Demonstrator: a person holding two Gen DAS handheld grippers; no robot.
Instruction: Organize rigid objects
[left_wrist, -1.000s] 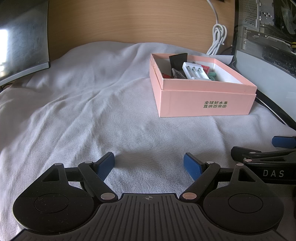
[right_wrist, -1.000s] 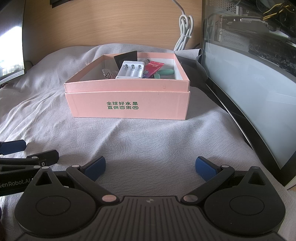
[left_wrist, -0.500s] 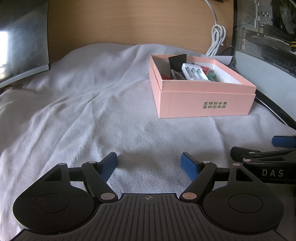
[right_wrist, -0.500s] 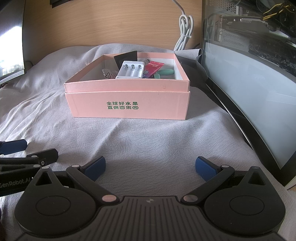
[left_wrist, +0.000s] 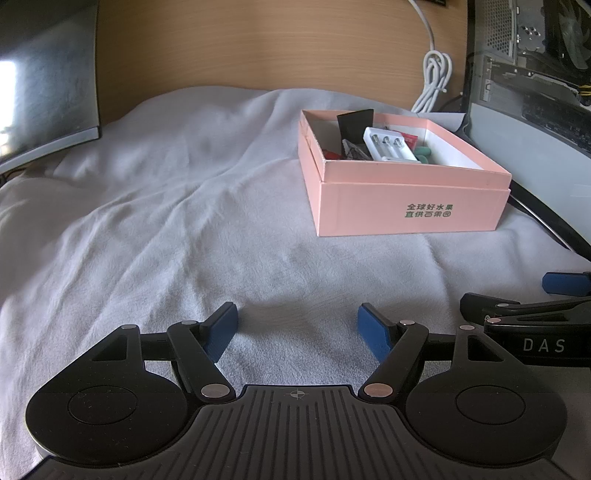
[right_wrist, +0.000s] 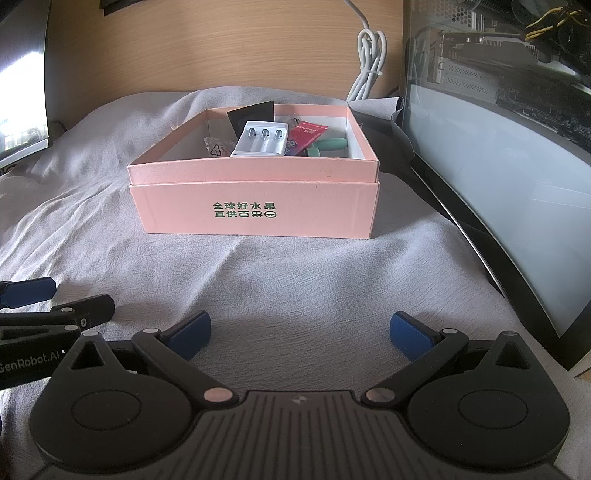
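With my left gripper (left_wrist: 297, 325) just narrowing on nothing and my right gripper (right_wrist: 299, 332) spread empty, everything loose already sits in the pink box (right_wrist: 255, 210) ahead, so I judge only withdrawing remains.

Box (right_wrist: 255, 218) sits on cloth (right_wrist: 295, 280) before both grippers; charger (right_wrist: 260, 140) apparently inside.

You are looking at a pale pink cardboard box (right_wrist: 255, 206) carrying green printed characters on its front and showing a white lining inside. A white plastic case (right_wrist: 261, 140) is lying in it beside a red printed packet (right_wrist: 306, 133), a mint-green piece (right_wrist: 330, 144) and a black card (right_wrist: 251, 112). The crinkled grey-white cloth (left_wrist: 155, 229) is spreading under it before a light wood-grain panel (left_wrist: 258, 44). Your black tools are showing blue pads (left_wrist: 373, 334).
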